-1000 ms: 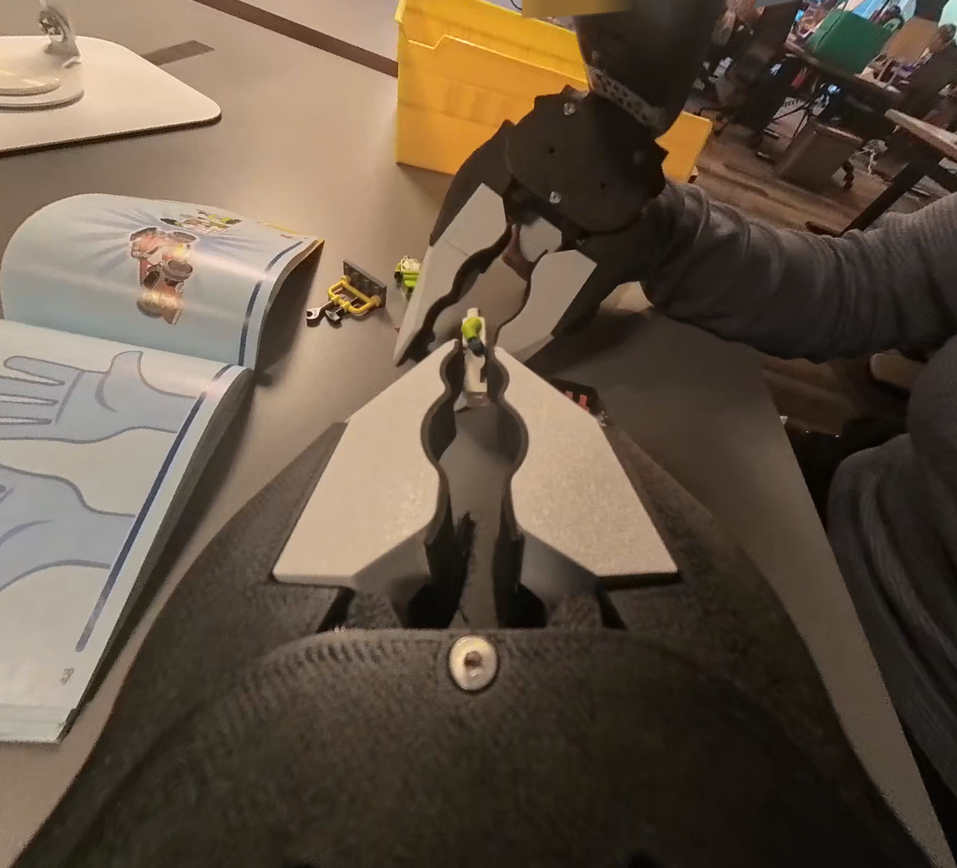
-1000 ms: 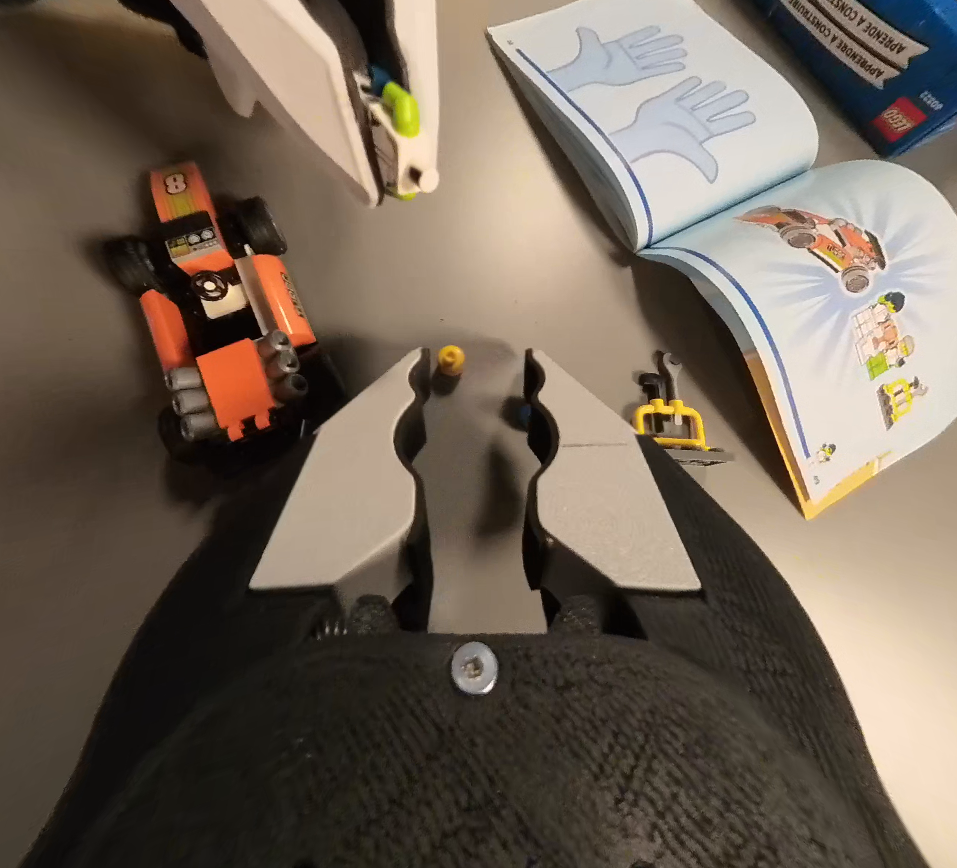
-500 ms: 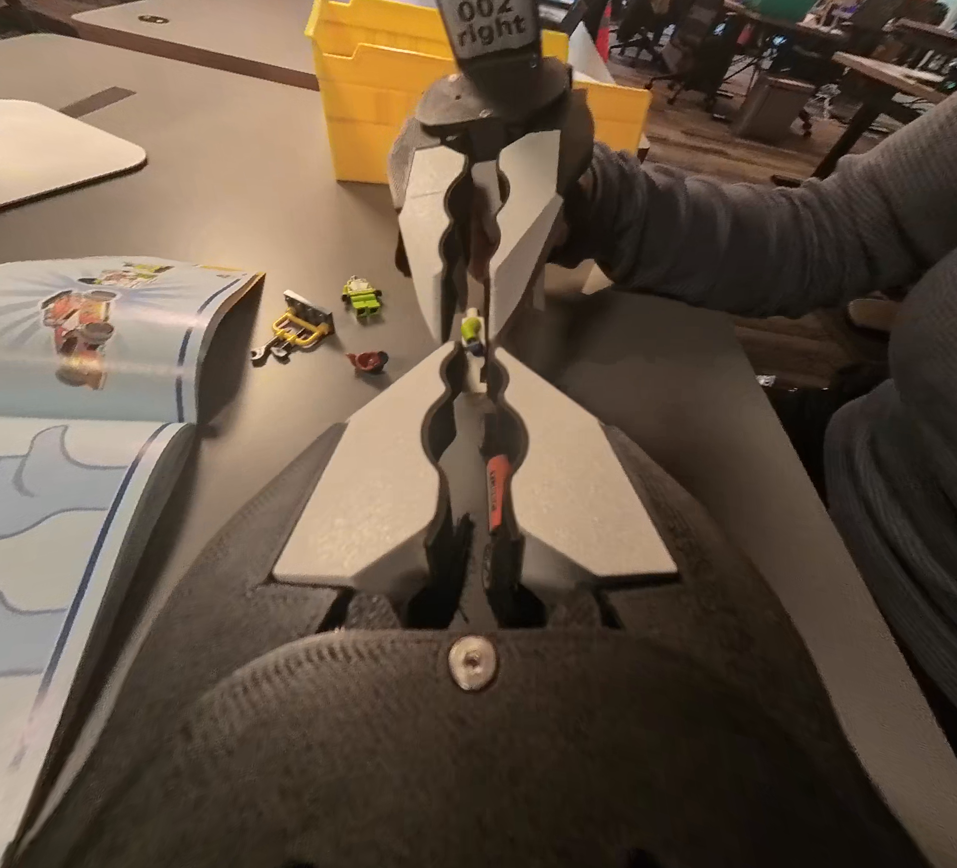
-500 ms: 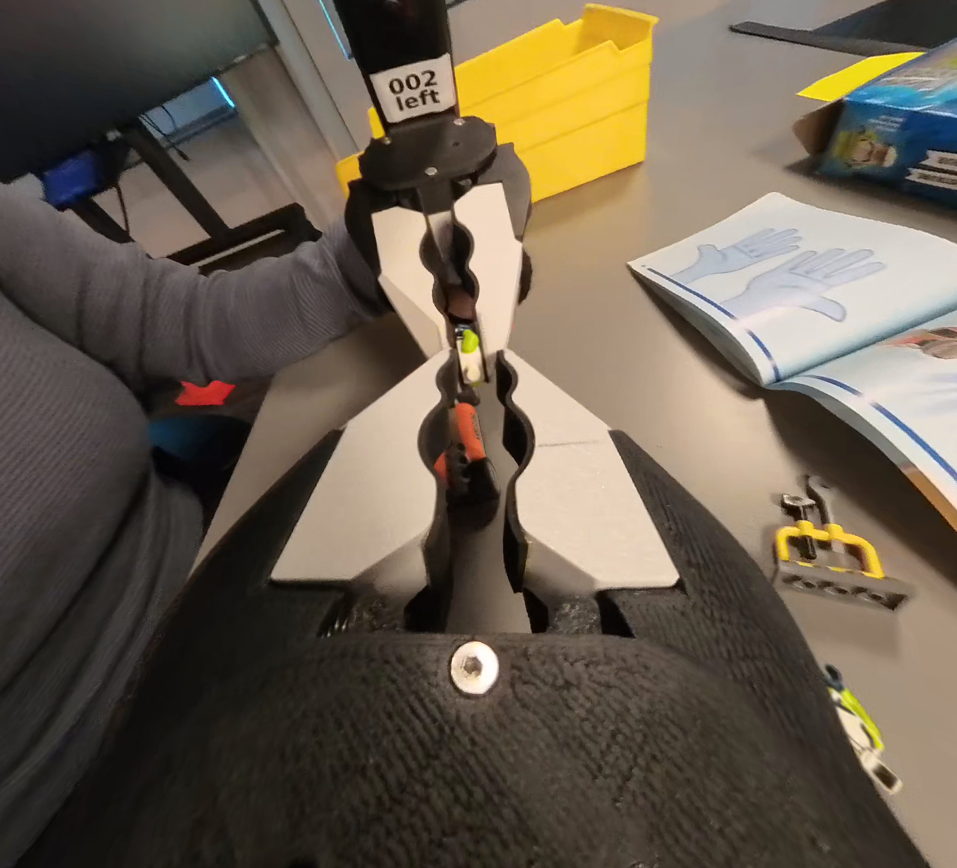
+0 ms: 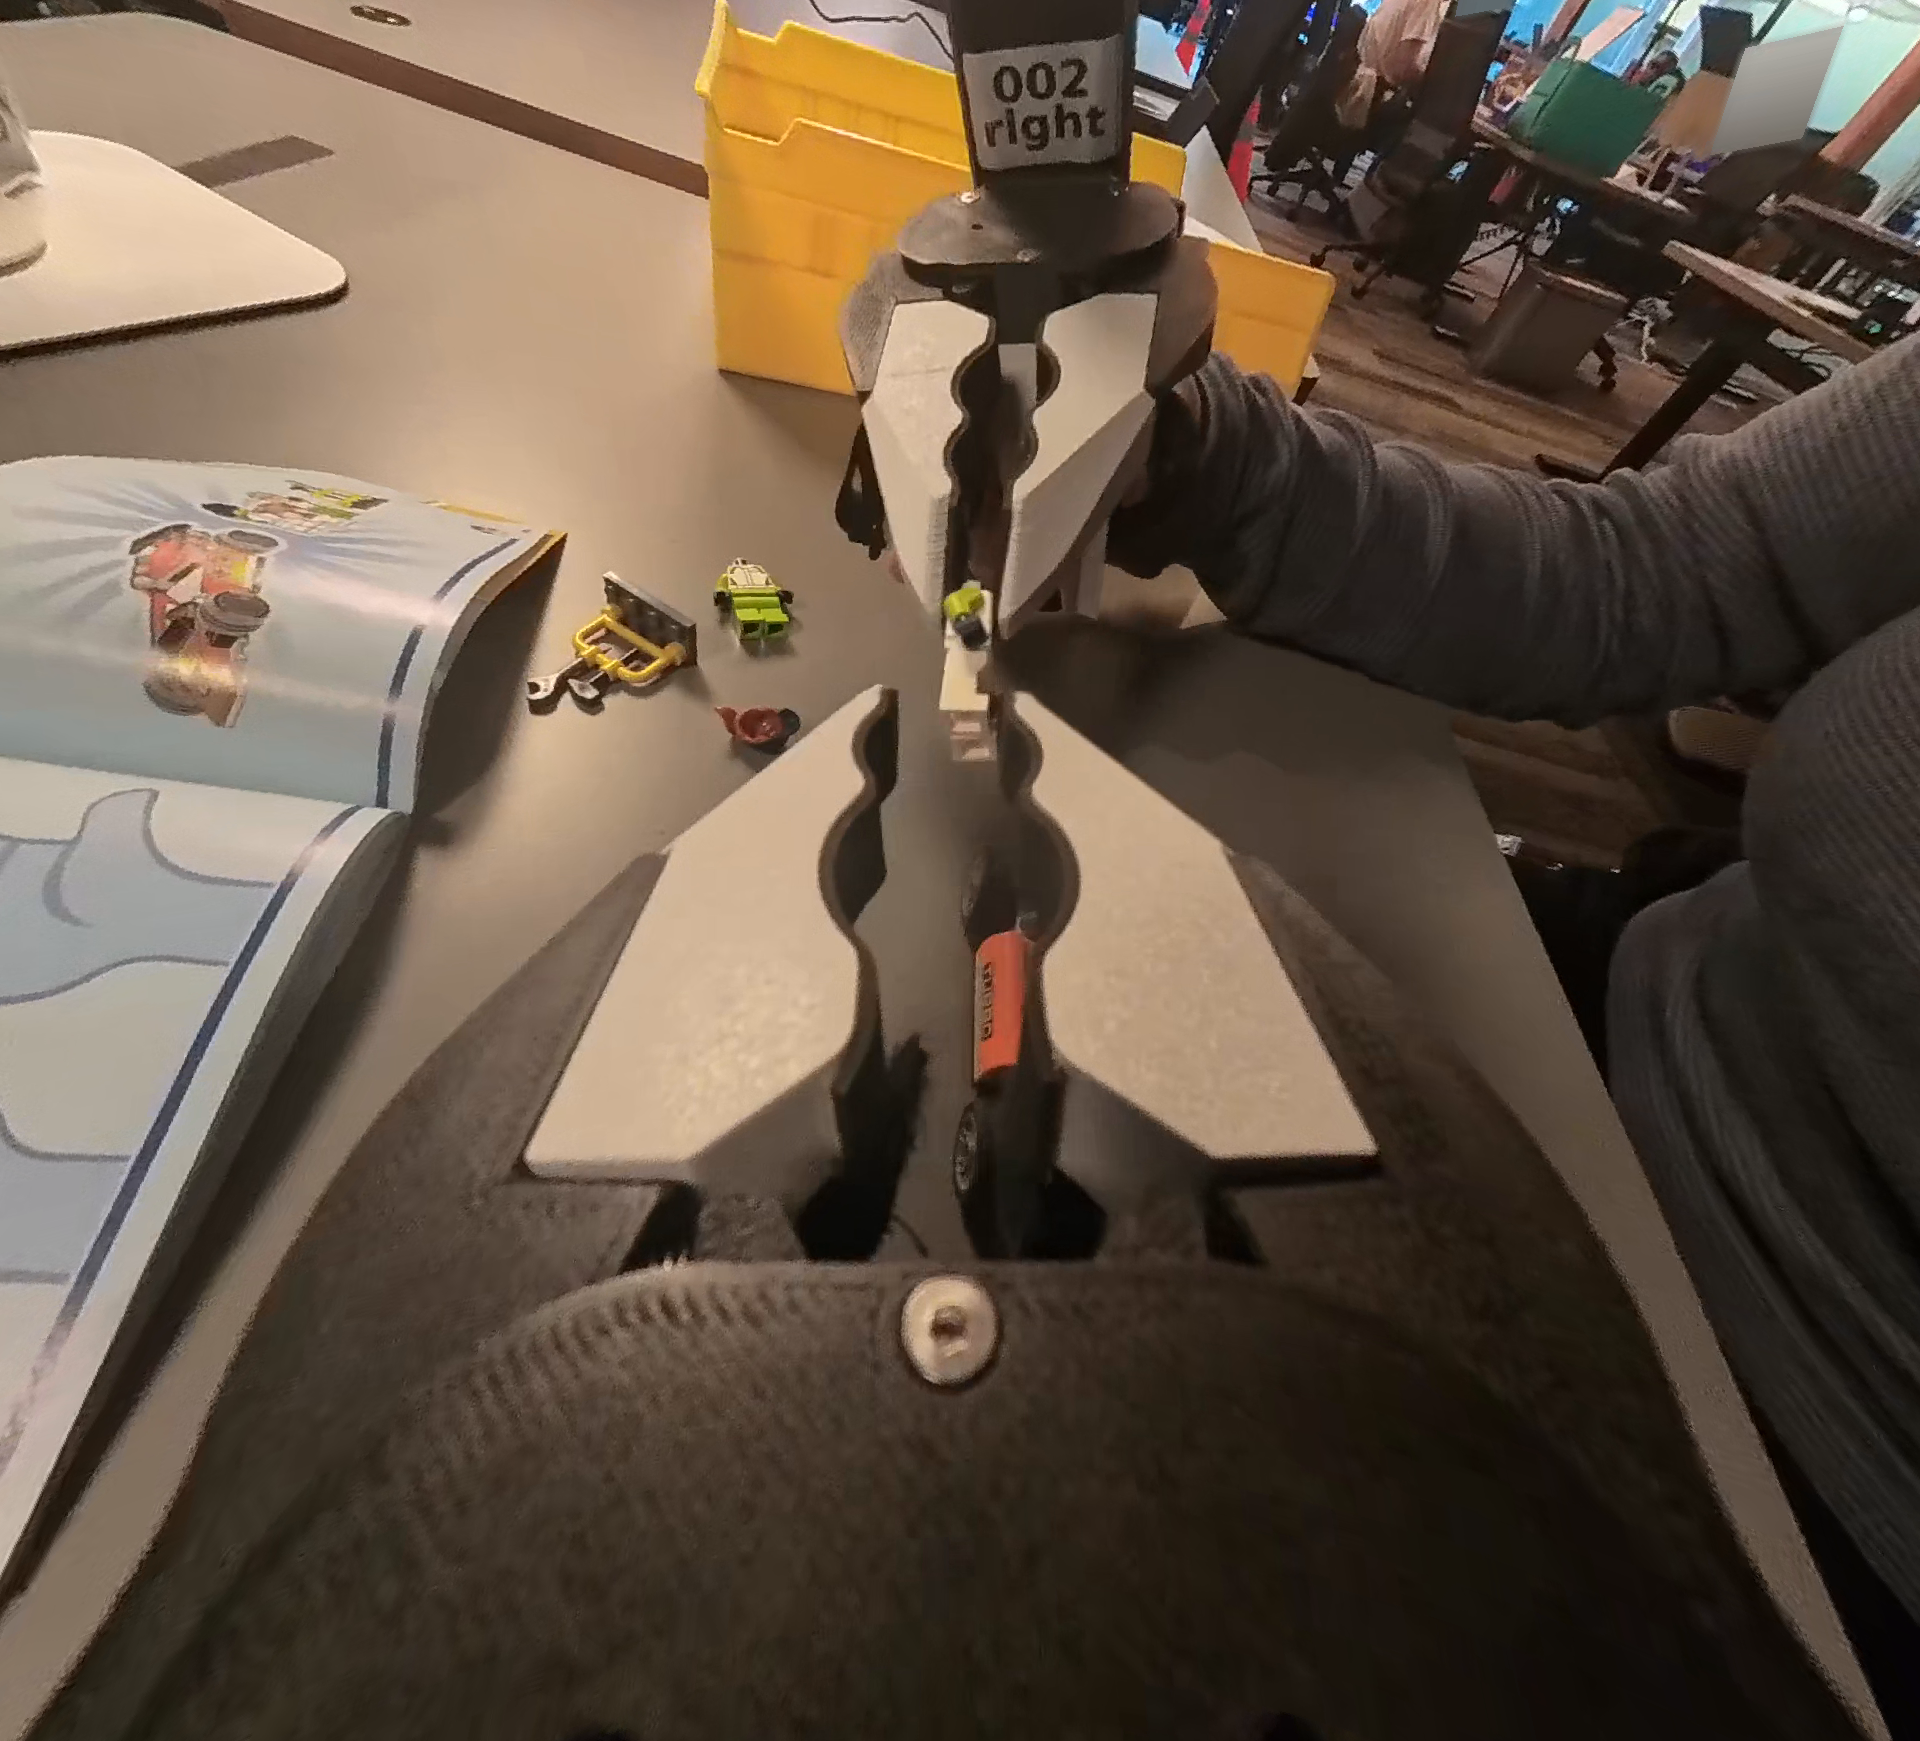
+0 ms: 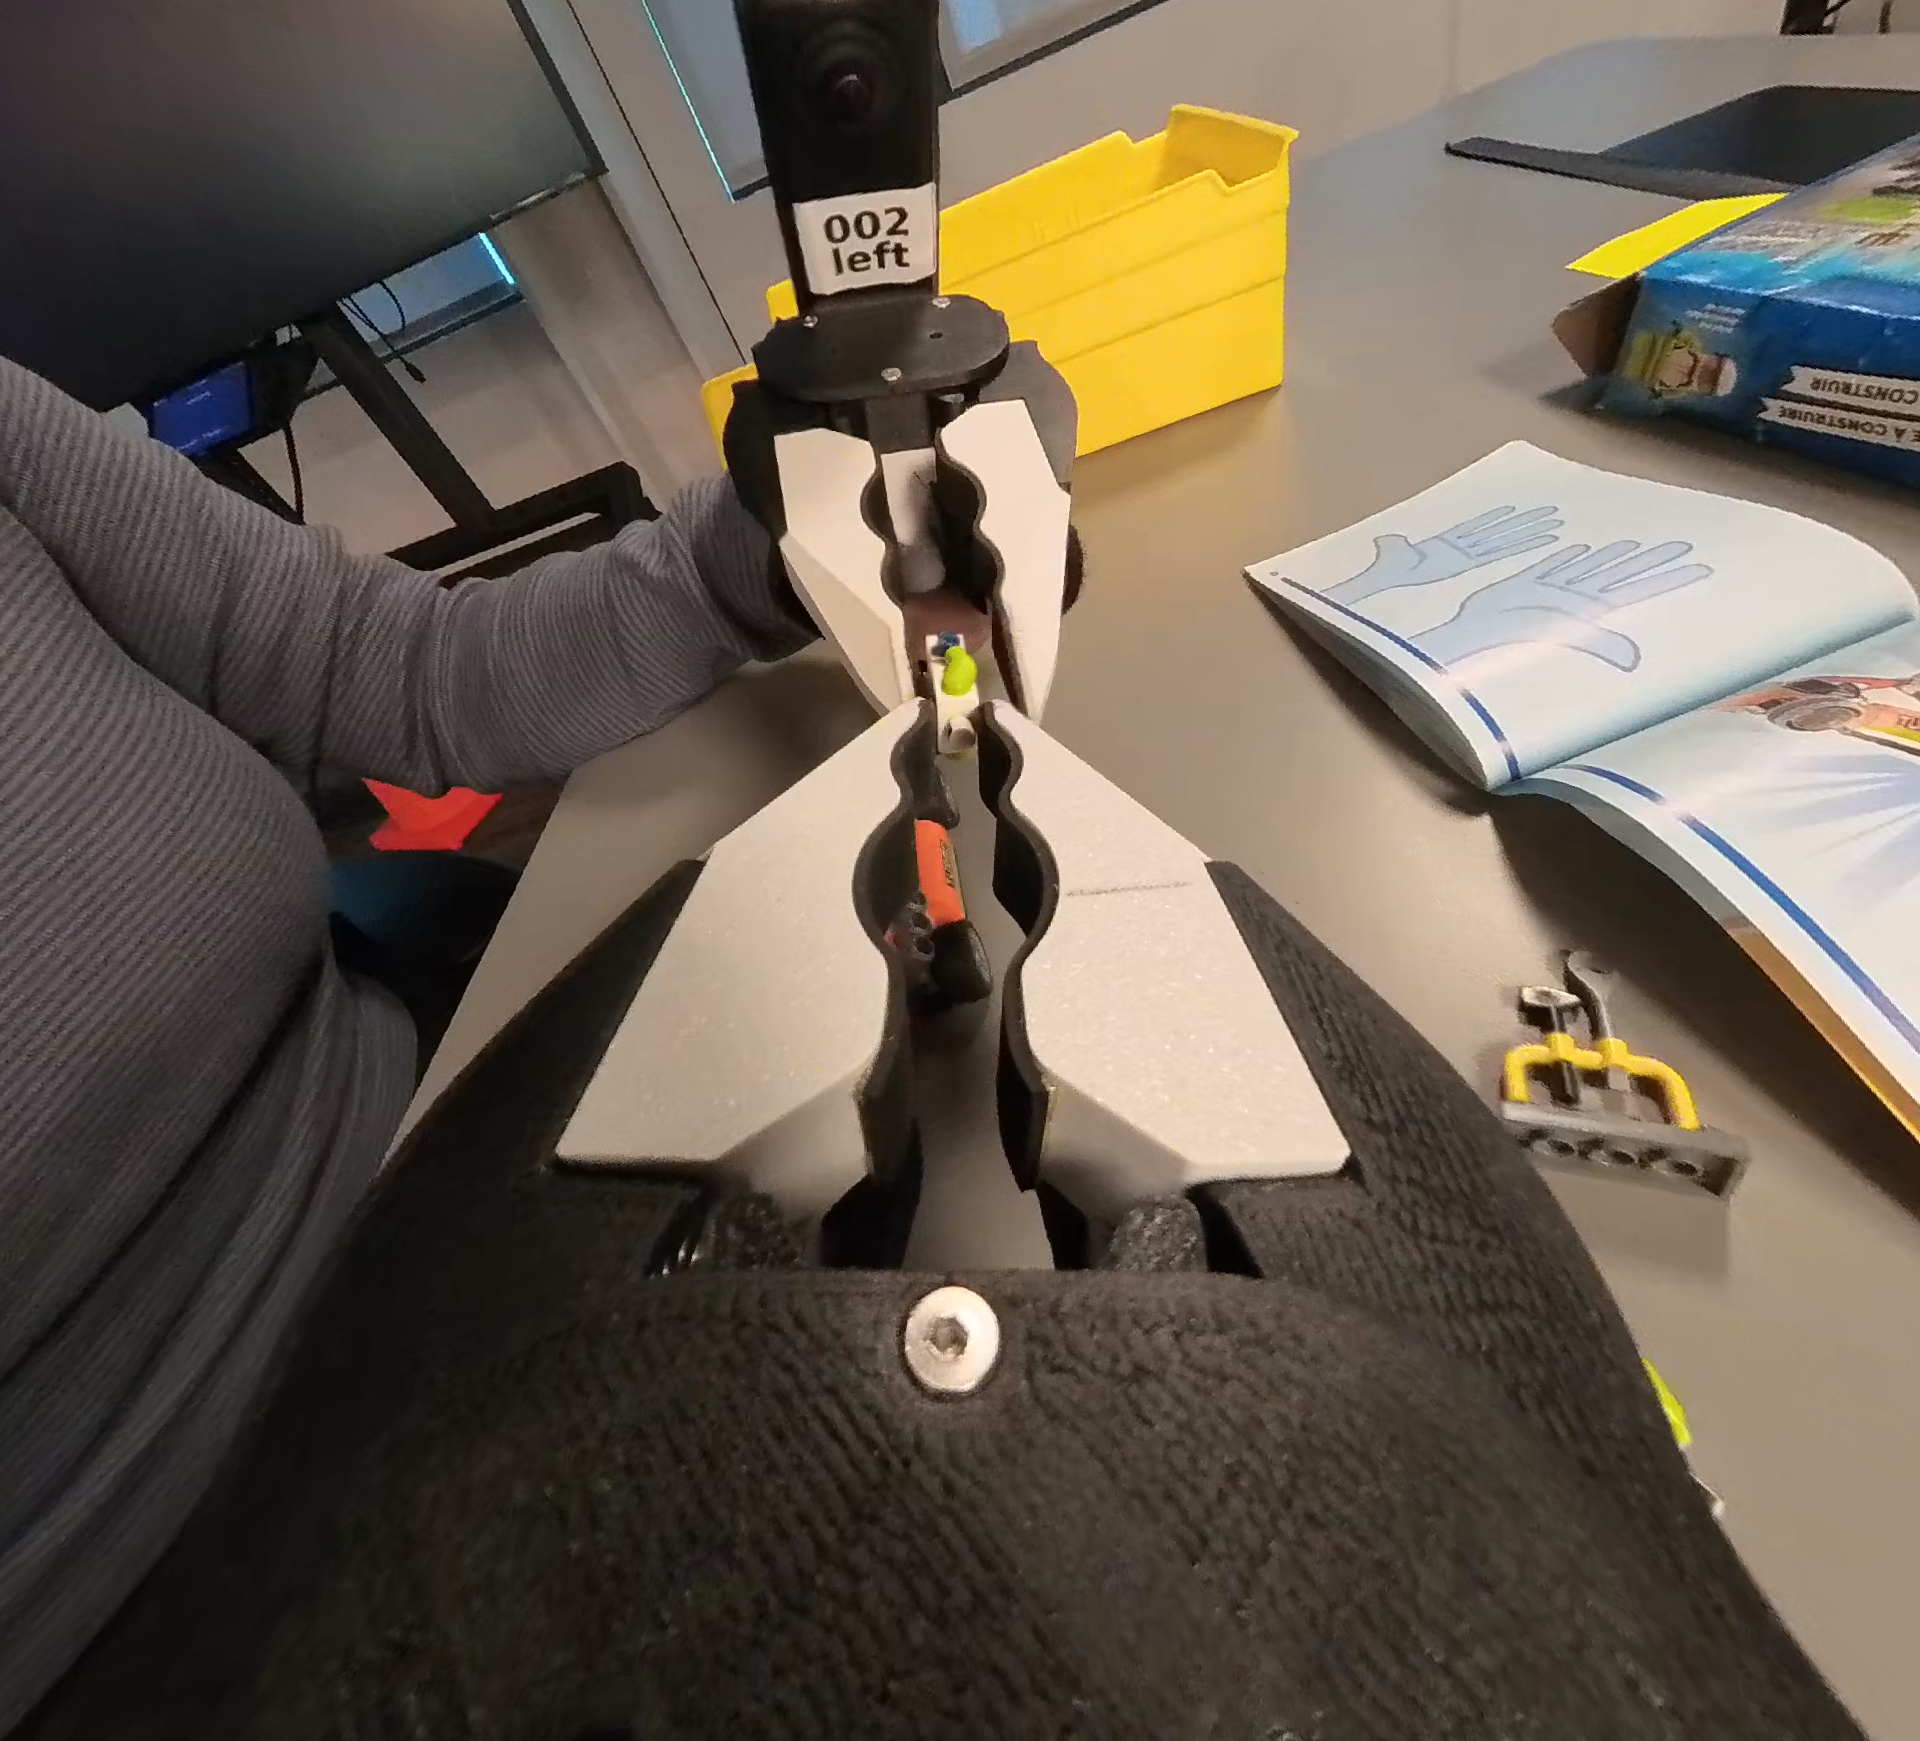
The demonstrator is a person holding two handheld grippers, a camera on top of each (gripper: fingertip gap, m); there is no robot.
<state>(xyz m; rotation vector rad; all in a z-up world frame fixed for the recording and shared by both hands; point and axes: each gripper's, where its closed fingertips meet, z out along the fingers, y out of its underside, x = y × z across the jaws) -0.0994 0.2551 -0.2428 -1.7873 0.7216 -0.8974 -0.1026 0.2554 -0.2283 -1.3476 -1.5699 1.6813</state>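
1. My right gripper (image 6: 951, 735) is clamped on a small white brick piece (image 6: 954, 704) with a lime knob.
2. My left gripper (image 5: 951, 715) stands apart, one finger (image 5: 1029, 756) beside the piece.
3. An orange toy car (image 6: 940, 902) sits on the table (image 6: 1299, 756) below.

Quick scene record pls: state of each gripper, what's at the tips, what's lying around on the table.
left gripper: fingers apart, tip to tip with the other gripper; small white piece between them, gap on one side
right gripper: closed on the same white piece, which bears a lime lever
below the tips: orange toy car on the grey table
nearby: open booklet, lime and white minifigure, yellow handle on grey plate, dark red piece
farther: yellow bin, blue box
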